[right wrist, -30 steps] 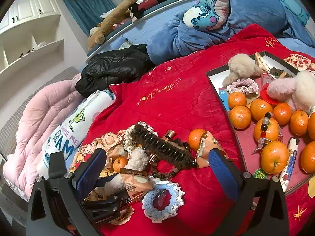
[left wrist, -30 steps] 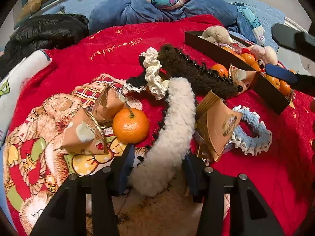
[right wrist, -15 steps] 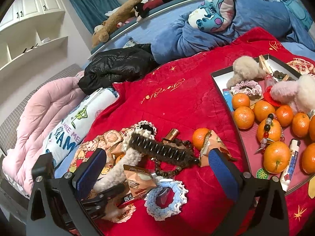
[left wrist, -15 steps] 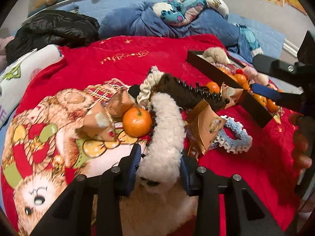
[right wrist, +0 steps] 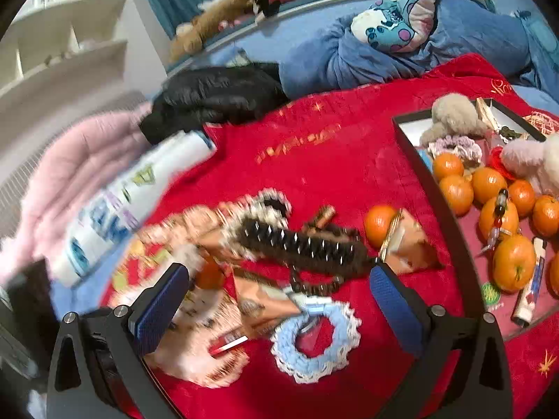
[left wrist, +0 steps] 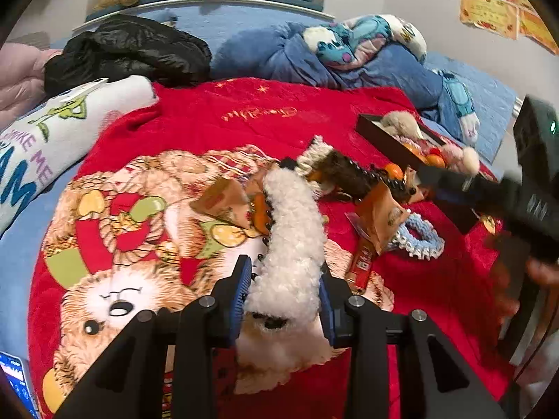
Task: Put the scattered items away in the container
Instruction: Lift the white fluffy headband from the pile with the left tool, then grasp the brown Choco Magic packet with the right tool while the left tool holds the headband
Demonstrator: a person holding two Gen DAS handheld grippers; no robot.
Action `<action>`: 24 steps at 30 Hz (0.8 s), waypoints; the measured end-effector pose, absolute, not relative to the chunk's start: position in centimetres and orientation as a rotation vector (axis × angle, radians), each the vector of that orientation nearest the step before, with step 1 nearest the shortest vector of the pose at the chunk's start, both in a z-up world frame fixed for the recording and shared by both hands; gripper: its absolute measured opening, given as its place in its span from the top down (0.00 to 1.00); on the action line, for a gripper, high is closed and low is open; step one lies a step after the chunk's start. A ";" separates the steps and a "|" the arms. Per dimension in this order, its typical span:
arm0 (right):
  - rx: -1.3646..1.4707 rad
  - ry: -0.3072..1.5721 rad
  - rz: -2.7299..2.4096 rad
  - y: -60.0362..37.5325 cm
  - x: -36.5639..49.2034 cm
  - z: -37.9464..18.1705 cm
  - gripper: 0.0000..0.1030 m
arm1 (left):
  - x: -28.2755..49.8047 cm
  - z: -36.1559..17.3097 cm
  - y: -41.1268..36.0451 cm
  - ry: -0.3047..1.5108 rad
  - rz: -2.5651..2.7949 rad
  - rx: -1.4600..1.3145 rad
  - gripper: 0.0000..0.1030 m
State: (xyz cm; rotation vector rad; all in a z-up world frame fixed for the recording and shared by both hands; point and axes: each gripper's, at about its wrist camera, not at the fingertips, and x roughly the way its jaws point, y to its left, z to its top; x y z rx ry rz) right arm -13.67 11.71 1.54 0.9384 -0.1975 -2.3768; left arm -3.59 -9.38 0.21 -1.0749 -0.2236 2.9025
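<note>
My left gripper [left wrist: 282, 289] is shut on a white fluffy hair clip [left wrist: 293, 234] and holds it lifted above the red blanket [left wrist: 216, 118]. My right gripper [right wrist: 276, 293] is open and empty, hovering over the scattered pile: a dark brown fuzzy clip [right wrist: 300, 244], a blue crochet scrunchie [right wrist: 314, 342], snack packets [right wrist: 265, 300] and a loose mandarin [right wrist: 379, 223]. The black tray [right wrist: 440, 209] at the right holds several mandarins [right wrist: 513, 262], fluffy pompoms and small items. The tray also shows in the left wrist view [left wrist: 384, 136].
A black jacket [right wrist: 216, 101], a white printed pillow [right wrist: 132, 202] and blue bedding [right wrist: 384, 56] lie beyond the blanket. A red lighter [left wrist: 361, 265] lies beside the snack packet. The right gripper body fills the right edge of the left wrist view [left wrist: 524, 202].
My left gripper has closed on the white fluffy clip and raised it away from the pile. The right gripper has shifted, its view now blurred by motion.
</note>
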 end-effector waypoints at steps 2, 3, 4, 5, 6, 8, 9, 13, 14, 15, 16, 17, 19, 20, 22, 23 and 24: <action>0.951 -0.166 -2.369 11.1 -13.6 1.0 0.00 | -3.1 0.8 -10.1 -0.252 2.929 -1.026 0.66; 0.957 -0.147 -2.367 10.7 -13.6 0.9 0.00 | -3.1 0.9 -10.2 -0.253 2.930 -1.020 0.66; 0.957 -0.132 -2.370 10.4 -13.5 0.7 0.00 | -2.9 1.1 -10.5 -0.253 2.933 -1.006 0.67; 0.957 -0.110 -2.375 10.1 -13.4 0.6 0.00 | -2.7 1.2 -10.7 -0.265 2.936 -0.990 0.67; 0.960 -0.091 -2.377 9.7 -13.4 0.4 0.00 | -2.7 1.3 -10.9 -0.273 2.935 -0.986 0.67; 0.974 -0.075 -2.366 9.0 -13.5 0.0 0.00 | -2.7 1.5 -11.0 -0.279 2.934 -0.976 0.67; 0.980 -0.073 -2.360 8.7 -13.6 -0.2 0.00 | -2.8 1.5 -11.0 -0.280 2.932 -0.976 0.67; 0.986 -0.009 -2.376 7.7 -13.6 -0.9 0.00 | -3.1 1.3 -10.6 -0.278 2.911 -0.994 0.68; 0.991 -0.005 -2.377 7.7 -13.6 -1.0 0.00 | -3.1 1.3 -10.4 -0.274 2.911 -0.991 0.68; 0.996 -0.005 -2.379 7.7 -13.7 -1.1 0.00 | -3.1 1.3 -10.3 -0.268 2.911 -0.990 0.68; 1.000 -0.010 -2.382 7.8 -13.8 -1.1 0.00 | -3.0 1.4 -10.2 -0.263 2.914 -0.984 0.68; 1.000 -0.016 -2.383 7.9 -13.8 -1.1 0.00 | -3.0 1.5 -10.1 -0.262 2.915 -0.979 0.68; 1.007 -0.022 -2.387 8.1 -14.1 -1.1 0.03 | -3.0 1.6 -9.9 -0.256 2.920 -0.973 0.68; 1.014 -0.019 -2.390 8.1 -14.2 -1.2 0.05 | -3.0 1.6 -9.8 -0.256 2.922 -0.971 0.68; 1.037 -0.007 -2.399 8.1 -14.4 -1.5 0.09 | -3.0 1.5 -9.7 -0.250 2.920 -0.979 0.68; 1.048 -0.006 -2.400 8.1 -14.6 -1.6 0.11 | -3.1 1.5 -9.6 -0.245 2.923 -0.980 0.68; 1.057 -0.007 -2.401 8.2 -14.7 -1.8 0.14 | -3.1 1.5 -9.5 -0.244 2.925 -0.979 0.68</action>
